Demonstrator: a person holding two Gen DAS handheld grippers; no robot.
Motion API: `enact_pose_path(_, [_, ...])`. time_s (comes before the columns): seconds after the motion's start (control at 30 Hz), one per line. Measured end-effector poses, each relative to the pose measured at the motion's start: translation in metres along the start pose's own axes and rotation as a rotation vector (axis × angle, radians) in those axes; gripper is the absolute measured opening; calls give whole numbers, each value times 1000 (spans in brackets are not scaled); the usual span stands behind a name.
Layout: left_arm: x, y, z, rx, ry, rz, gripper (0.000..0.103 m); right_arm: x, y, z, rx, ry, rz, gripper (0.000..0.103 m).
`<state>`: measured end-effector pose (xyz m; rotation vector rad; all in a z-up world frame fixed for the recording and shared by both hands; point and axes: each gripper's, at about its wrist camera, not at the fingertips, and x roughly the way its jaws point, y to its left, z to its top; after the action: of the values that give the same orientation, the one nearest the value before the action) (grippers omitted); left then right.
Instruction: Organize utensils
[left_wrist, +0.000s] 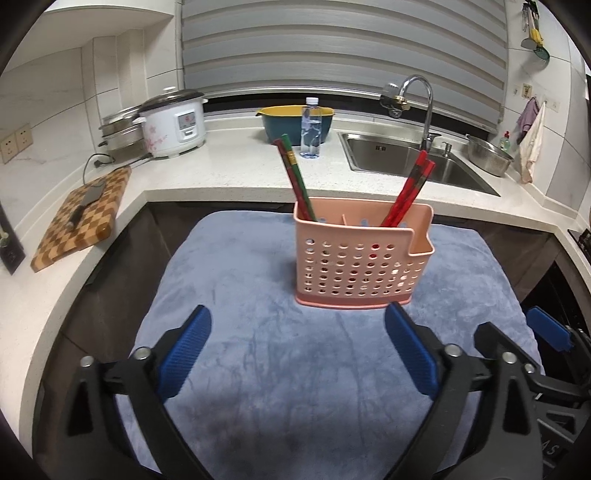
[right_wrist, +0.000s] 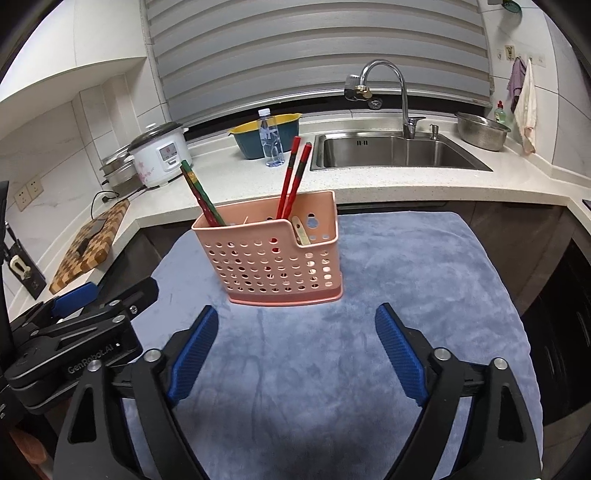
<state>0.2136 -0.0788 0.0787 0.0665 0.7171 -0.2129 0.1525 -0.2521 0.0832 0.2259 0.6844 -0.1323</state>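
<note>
A pink perforated utensil holder (left_wrist: 360, 258) (right_wrist: 273, 260) stands upright on a grey-blue towel (left_wrist: 258, 369) (right_wrist: 406, 277). Red-and-green chopsticks (left_wrist: 295, 173) (right_wrist: 201, 197) lean out of its left compartment. Red chopsticks (left_wrist: 410, 192) (right_wrist: 293, 177) lean out of its middle part. A pale wooden utensil (right_wrist: 301, 230) sits in the low right compartment. My left gripper (left_wrist: 297, 314) is open and empty, just in front of the holder. My right gripper (right_wrist: 297, 314) is open and empty, also in front of it. Each gripper shows at the other view's edge, the right one (left_wrist: 546, 328) and the left one (right_wrist: 81, 295).
A white counter (left_wrist: 229, 173) wraps behind and to the left. On it are a checkered cutting board with a knife (left_wrist: 81, 218), a rice cooker (left_wrist: 173, 125), a water bottle (left_wrist: 310, 129), a blue-yellow basin (left_wrist: 291, 122), a sink with tap (left_wrist: 406, 155) and a steel bowl (left_wrist: 487, 155).
</note>
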Motion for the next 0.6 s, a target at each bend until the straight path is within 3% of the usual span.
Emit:
enact_pose_path(0.13, [-2,2,-5,-5,2,16,94,-3,1,-4,-8,-8,-26,88])
enact_pose_path(0.2, [-3,4,-7,-9,4,20,96,-6,2,-6,-18,-17,-42,97])
enact_pose_path(0.6, [-13,4,-15,-2,1,47,96,-18,7,-13,-49,-34,-71,96])
